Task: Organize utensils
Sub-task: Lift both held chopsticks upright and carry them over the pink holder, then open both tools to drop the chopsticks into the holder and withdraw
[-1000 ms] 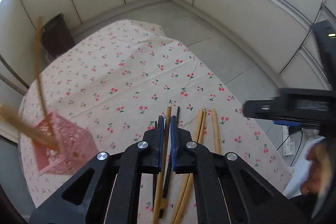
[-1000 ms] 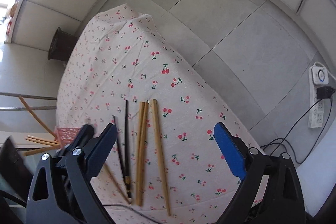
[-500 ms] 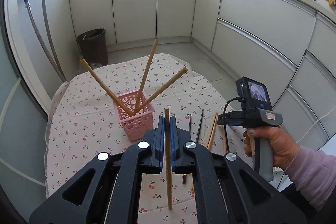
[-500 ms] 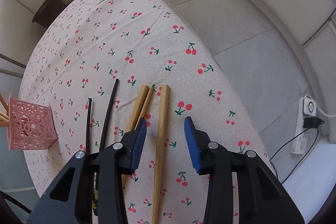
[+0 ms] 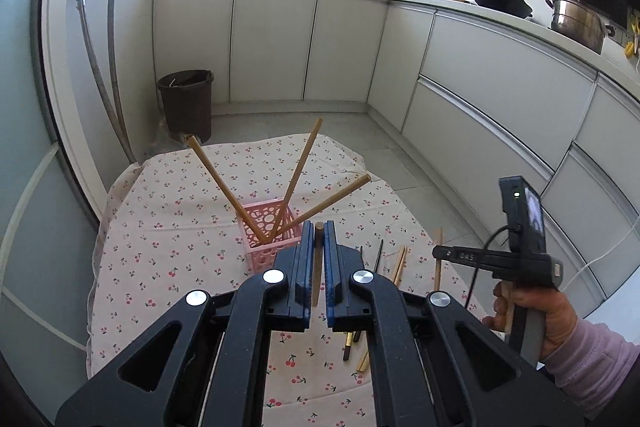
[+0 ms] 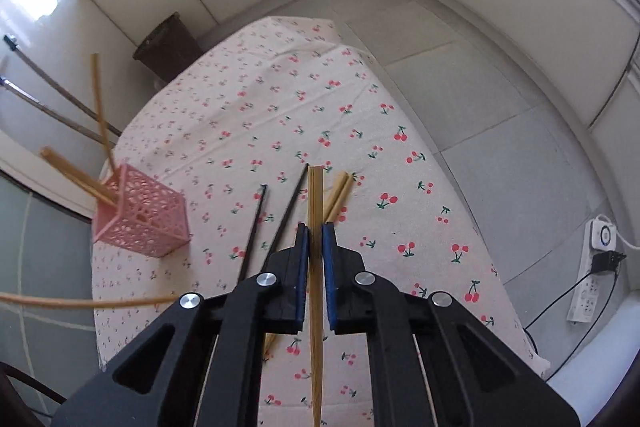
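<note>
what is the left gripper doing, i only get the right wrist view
Observer: The left gripper is shut on a wooden chopstick.
Operator: how many sticks in the basket, i can only make out two
Observer: Three wooden sticks lean in the pink basket, fanned apart.
Operator: is the left one's chopstick in there yet
Observer: No, it is not in the basket. Its top end shows by the basket's right corner, clamped between the jaws.

Both grippers' fingers (image 5: 307,259) clamped together.
</note>
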